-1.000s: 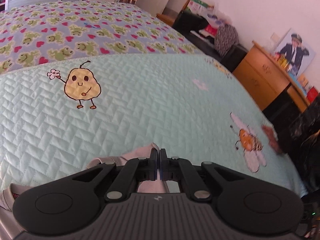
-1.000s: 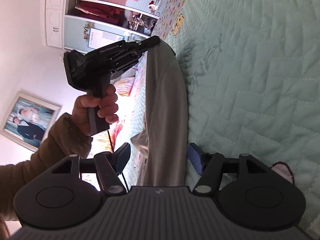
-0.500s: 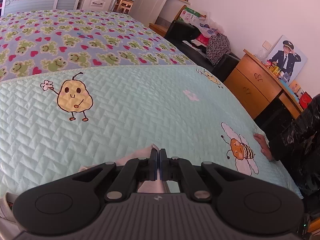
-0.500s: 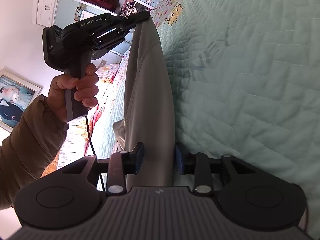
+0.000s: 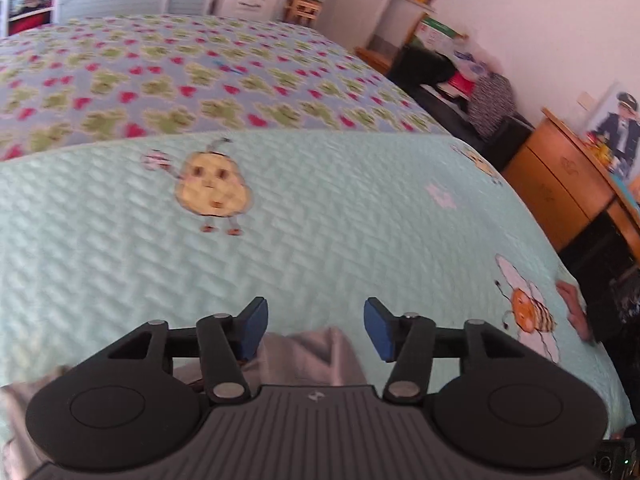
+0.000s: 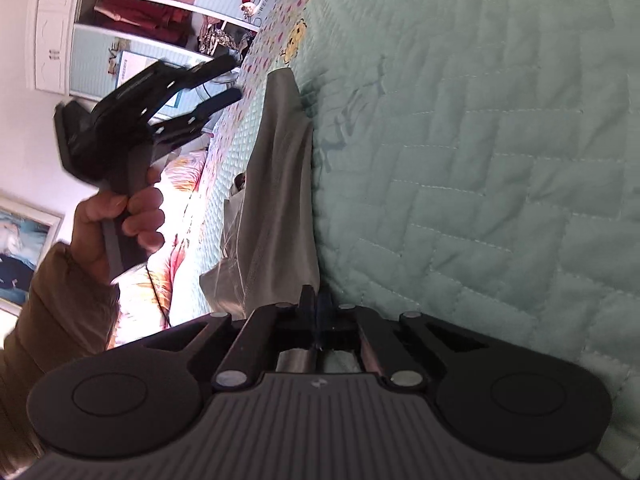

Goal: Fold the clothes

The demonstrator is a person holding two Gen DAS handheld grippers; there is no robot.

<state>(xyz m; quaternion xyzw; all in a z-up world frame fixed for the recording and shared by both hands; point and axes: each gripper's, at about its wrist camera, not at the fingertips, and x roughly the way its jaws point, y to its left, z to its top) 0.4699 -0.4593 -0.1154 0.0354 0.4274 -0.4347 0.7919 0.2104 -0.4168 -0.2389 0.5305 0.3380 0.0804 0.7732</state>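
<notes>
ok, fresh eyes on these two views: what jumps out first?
The grey garment stands out, running in a long strip across the mint quilted bedspread, its near end pinched in the shut right tongs. To its left, the left tongs hang open in the air and clear of the cloth, having just opened. In the left wrist view, the yellow cartoon pear on the bedspread catches the eye.

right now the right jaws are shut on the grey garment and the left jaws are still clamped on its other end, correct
Not quite. The right gripper is shut on the grey garment, but the left gripper has just been opening: its jaws stand apart, clear of the cloth. Both wrist views show it.
</notes>
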